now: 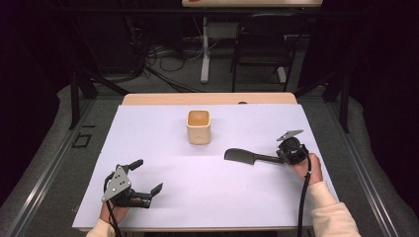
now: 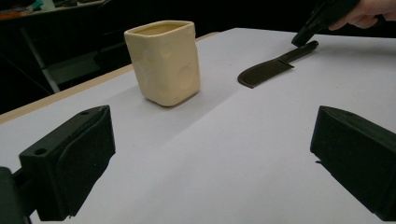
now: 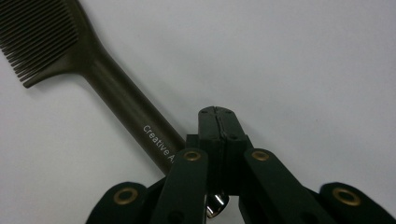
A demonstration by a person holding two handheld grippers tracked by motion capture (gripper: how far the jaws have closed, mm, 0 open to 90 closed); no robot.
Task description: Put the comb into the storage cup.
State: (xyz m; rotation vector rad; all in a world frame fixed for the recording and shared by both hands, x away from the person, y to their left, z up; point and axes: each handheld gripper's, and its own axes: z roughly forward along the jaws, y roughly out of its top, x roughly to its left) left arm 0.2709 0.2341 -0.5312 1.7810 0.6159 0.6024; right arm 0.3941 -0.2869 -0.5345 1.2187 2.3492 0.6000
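A dark comb lies flat on the white sheet right of centre, teeth end to the left, handle to the right. My right gripper is at the handle's end with its jaws pressed together. In the right gripper view the shut right gripper sits just beside the comb's handle, which runs under its linkage; nothing shows between the tips. My left gripper rests at the near left, jaws wide apart and empty. The left gripper view faces a cream square cup, with the comb farther off.
The cream cup stands upright at the middle back of the white sheet. The wooden table edge runs behind it. A black chair and cables are on the floor beyond the table.
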